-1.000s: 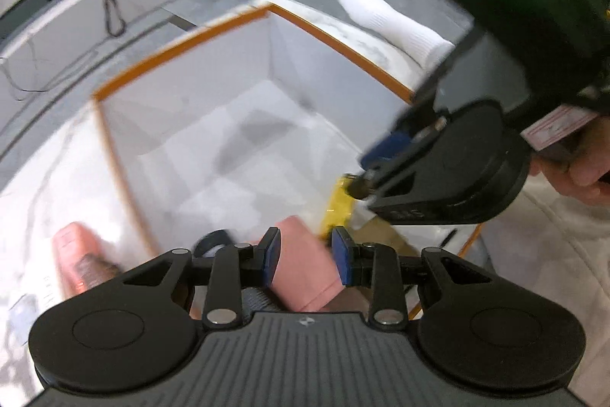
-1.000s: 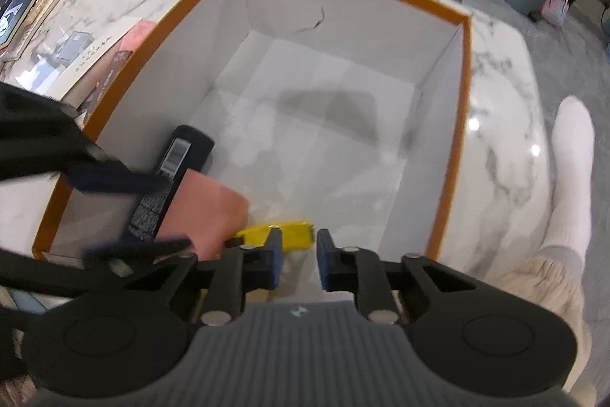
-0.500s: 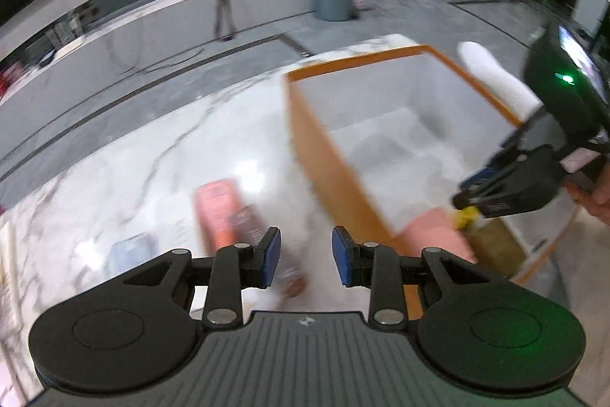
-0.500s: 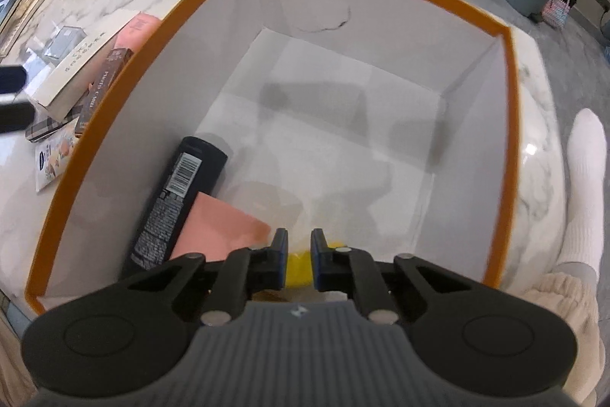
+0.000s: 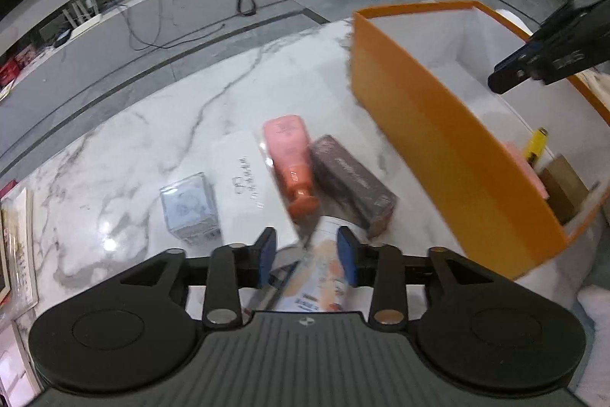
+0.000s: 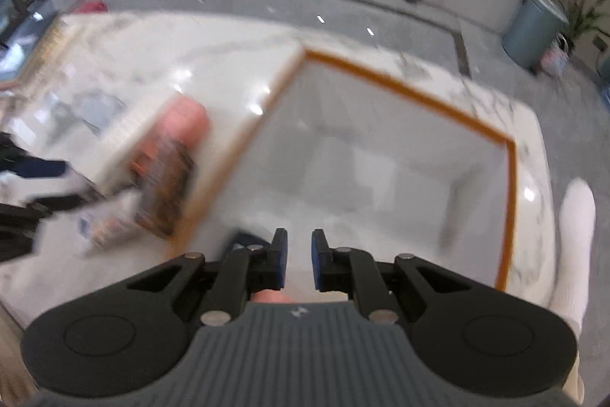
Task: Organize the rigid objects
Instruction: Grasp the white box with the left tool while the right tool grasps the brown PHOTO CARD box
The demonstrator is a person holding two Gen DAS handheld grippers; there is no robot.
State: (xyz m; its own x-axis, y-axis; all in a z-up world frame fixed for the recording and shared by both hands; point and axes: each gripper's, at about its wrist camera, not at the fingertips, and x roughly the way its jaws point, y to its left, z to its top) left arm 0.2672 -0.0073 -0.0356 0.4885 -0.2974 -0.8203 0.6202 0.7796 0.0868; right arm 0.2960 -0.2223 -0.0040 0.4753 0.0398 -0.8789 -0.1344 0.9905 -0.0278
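while the left gripper (image 5: pixel 307 260), fingers just spreading and empty, nears the printed carton (image 5: pixel 318 277), right gripper (image 6: pixel 296 264) shows pressed fingers; next: straddle it.

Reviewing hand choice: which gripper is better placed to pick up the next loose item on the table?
Left. The left gripper, jaws just opening, hangs over the pink tube and brown box; the right gripper is over the orange box.
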